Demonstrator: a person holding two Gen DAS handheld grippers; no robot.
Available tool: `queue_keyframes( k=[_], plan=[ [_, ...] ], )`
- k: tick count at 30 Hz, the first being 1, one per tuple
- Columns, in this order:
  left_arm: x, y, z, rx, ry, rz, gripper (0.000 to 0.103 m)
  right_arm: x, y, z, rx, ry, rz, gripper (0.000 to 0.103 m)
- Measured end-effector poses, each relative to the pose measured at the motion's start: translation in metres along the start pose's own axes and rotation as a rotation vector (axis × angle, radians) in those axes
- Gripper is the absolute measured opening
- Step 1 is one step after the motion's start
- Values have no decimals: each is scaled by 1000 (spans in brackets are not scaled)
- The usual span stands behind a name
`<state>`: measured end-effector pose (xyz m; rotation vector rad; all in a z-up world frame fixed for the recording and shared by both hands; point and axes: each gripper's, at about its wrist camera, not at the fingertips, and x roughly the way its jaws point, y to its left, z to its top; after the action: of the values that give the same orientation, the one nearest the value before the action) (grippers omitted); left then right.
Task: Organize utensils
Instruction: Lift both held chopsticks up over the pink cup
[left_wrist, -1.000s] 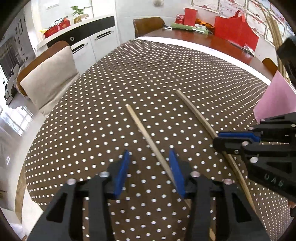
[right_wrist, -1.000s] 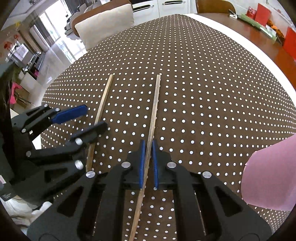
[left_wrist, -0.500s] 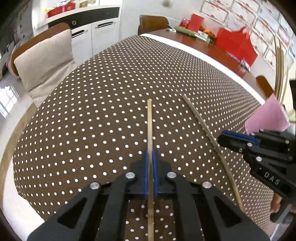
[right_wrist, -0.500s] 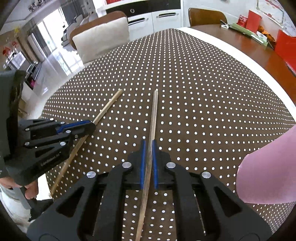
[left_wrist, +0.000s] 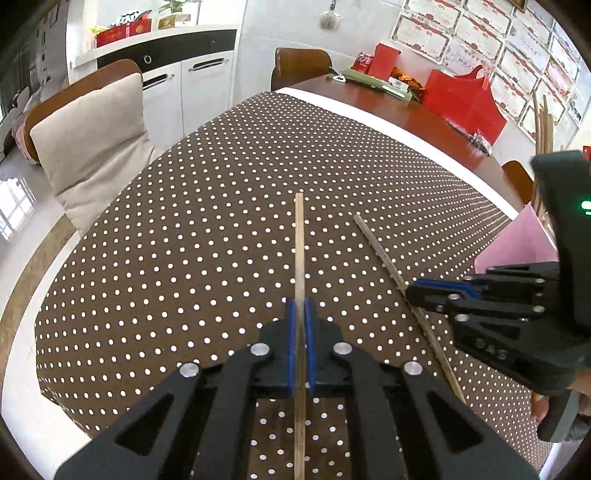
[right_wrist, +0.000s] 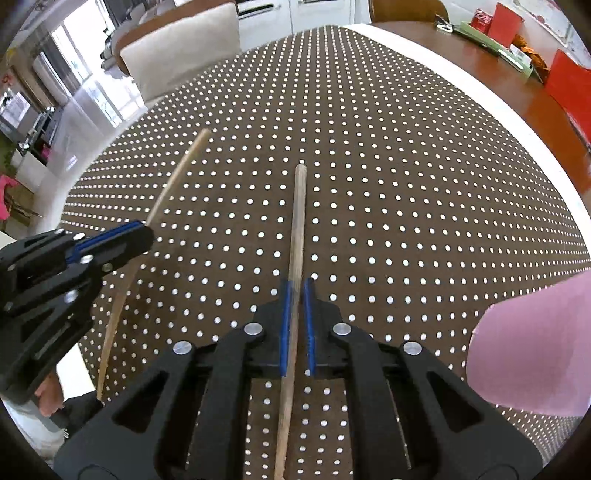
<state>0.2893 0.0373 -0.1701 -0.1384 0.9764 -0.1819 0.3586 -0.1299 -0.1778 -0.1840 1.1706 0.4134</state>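
Chopsticks, one pinched in each gripper: left gripper (left_wrist: 300, 314) clamps the left chopstick (left_wrist: 299, 243), right gripper (right_wrist: 297, 295) clamps the right chopstick (right_wrist: 297, 221), both pointing away over the dotted tablecloth (left_wrist: 184, 221); pink holder (right_wrist: 532, 350) sits nearest the right hand

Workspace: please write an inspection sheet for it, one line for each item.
Surface: brown polka-dot tablecloth on a wooden table.
Job's things: two chopsticks, one in the left gripper, one in the right gripper; pink holder at the right.
Clutter: red bag, red can, papers at the far end.
Grippers: left gripper shut on its chopstick; right gripper shut on its chopstick.
Cables: nothing seen.
Surroundings: cushioned chair, white cabinets, certificates on the wall.
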Motion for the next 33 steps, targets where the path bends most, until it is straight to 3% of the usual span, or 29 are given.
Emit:
queue_keyframes(
  k=[9, 11, 20, 25, 33],
  plan=[
    [-4, 2, 4, -12, -20, -2, 5, 12, 12, 18, -53, 16, -66, 7],
    [-8, 2, 5, -15, -38, -4, 5, 8, 16, 17, -65, -47, -100, 6],
    [-61, -14, 12, 12, -221, -38, 5, -55, 15, 4, -12, -312, -5, 6],
    [-83, -35, 16, 69, -283, -74, 5, -108, 15, -7, -6, -480, 34, 6],
    [-114, -82, 27, 142, -410, -110, 5, -162, 0, -18, 2, -653, 41, 6]
  ],
)
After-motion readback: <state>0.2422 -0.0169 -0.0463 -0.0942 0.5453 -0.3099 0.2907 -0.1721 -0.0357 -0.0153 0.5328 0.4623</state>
